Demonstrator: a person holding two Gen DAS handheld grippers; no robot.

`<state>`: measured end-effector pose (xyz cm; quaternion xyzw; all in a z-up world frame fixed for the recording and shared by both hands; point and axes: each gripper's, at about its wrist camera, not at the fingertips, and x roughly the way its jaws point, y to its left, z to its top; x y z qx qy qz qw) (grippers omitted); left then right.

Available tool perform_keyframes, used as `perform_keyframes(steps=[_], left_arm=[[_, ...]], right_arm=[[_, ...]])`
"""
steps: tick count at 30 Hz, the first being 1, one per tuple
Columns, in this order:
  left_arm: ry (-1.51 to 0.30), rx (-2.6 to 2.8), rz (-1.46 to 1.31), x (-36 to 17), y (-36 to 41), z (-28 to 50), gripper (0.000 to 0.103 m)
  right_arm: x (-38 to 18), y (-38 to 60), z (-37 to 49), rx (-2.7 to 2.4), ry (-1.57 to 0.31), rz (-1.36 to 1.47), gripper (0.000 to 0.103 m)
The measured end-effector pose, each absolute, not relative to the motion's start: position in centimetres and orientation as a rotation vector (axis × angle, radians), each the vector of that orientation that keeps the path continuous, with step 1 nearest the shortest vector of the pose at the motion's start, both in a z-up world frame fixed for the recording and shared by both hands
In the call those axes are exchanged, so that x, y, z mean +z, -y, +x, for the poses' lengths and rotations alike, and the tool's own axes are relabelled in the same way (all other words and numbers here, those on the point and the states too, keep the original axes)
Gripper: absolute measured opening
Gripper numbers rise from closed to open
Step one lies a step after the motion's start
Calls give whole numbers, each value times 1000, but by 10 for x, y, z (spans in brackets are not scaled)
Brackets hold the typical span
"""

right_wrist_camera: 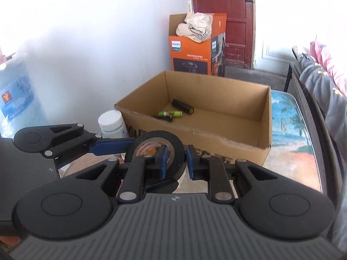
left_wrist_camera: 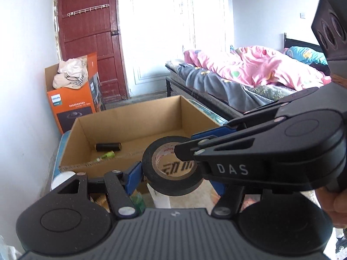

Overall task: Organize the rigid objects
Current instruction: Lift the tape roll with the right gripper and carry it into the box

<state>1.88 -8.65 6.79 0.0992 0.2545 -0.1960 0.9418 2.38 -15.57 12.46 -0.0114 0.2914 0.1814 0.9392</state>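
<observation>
Left wrist view: black tape roll (left_wrist_camera: 172, 166) sat centre frame, upright on edge, core facing the camera. Left gripper (left_wrist_camera: 175, 173) was spread wide; its left blue finger (left_wrist_camera: 133, 177) touched the roll's outer rim, the other finger was mostly hidden behind the right gripper (left_wrist_camera: 186, 149), which came in from the right of frame. Right gripper's tip reached into the roll's core; its jaws were pinching the roll wall. Cardboard box (left_wrist_camera: 108, 164) was behind, mid frame, open top, already holding a black cylinder (left_wrist_camera: 108, 147) and a green tube (left_wrist_camera: 106, 156).

Right wrist view: roll (right_wrist_camera: 156, 151) at centre, just in front of the box's torn near wall (right_wrist_camera: 216, 138). Right gripper (right_wrist_camera: 175, 160) had one blue pad inside the core and one outside, closed onto the roll wall. Left gripper's blue finger (right_wrist_camera: 112, 146) lay against the roll from the left of frame. White bottle (right_wrist_camera: 111, 123) stood just beside the box's left corner.

Judgement: looks like a handover, right side taking over. To do it well: confirm the right pinch is firm before the left backs off leftward, lift clear of the torn rim, release low inside the box, on a bare part of the floor away from the cylinder.
</observation>
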Motion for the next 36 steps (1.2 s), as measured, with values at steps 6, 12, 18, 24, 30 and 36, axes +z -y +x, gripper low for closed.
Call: perform_keyframes(steps=[6,12,18,24,30,36], left_arm=[[-485,-361,206,107,74,54,66],[-614,-371,179,121,65,129,66],[-809,-372,195,97,64,199,66],[-1026,-371,197,58,66,256,66],[-1163,-370,242,28,74,287,66],[-1274,-366,256,8,81,302,66]], right_arm=[[166,145,65,417,-552,-56,18],[179,146,145,463,-656,-14,19],[154,149,220,487,-831,46,19],[104,151,275,508,-1022,121,18],[64,155,298,530,-1153,164,19],[31,154,321,583,-1269,192,20]])
